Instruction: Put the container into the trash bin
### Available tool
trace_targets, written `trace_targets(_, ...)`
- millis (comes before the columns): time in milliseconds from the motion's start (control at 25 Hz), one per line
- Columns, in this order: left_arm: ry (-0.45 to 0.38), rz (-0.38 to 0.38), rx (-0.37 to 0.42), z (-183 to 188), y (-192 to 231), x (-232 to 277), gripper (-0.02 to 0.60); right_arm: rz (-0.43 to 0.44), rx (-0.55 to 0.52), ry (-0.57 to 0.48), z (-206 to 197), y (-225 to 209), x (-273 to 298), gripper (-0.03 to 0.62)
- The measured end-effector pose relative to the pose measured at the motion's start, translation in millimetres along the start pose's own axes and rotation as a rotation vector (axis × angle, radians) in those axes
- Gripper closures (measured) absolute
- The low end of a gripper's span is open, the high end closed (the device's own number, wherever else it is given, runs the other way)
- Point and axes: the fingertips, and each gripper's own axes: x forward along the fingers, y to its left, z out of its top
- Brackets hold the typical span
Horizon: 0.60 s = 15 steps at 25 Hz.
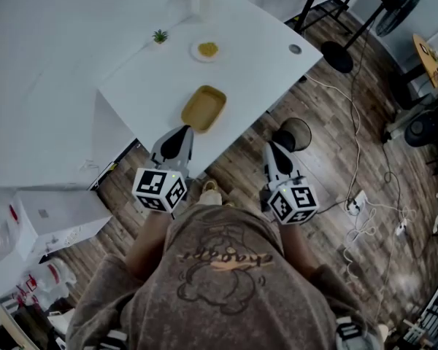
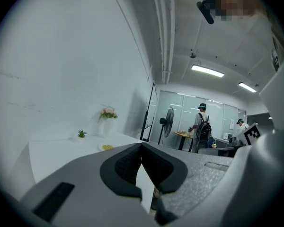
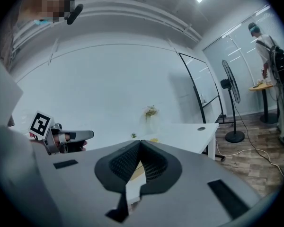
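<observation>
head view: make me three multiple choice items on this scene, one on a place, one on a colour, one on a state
1. Where is the container?
A held up in a tool
B on the white table, near its front edge
C on a chair

2. What colour is it?
A yellow
B red
C blue

3. How is the left tool?
A jaws wide apart
B shut on the container
C shut, nothing between the jaws

Answers: B, the head view shows it lying flat on the tabletop; A, it shows mustard yellow against the white top; C, the left gripper view shows the pads meeting with nothing held.
</observation>
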Motion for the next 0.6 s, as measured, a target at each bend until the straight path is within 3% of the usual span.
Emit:
trace_targets(320,0.020,0.017,0.016,-1,15,21,0.573,-0.009,0.012,0.009,-1,-11,18,0.592)
trace_targets(600,0.069,0.053,-0.008,-20,45,38,0.445,-0.006,0.018,0.022,-3,-13,32,0.592)
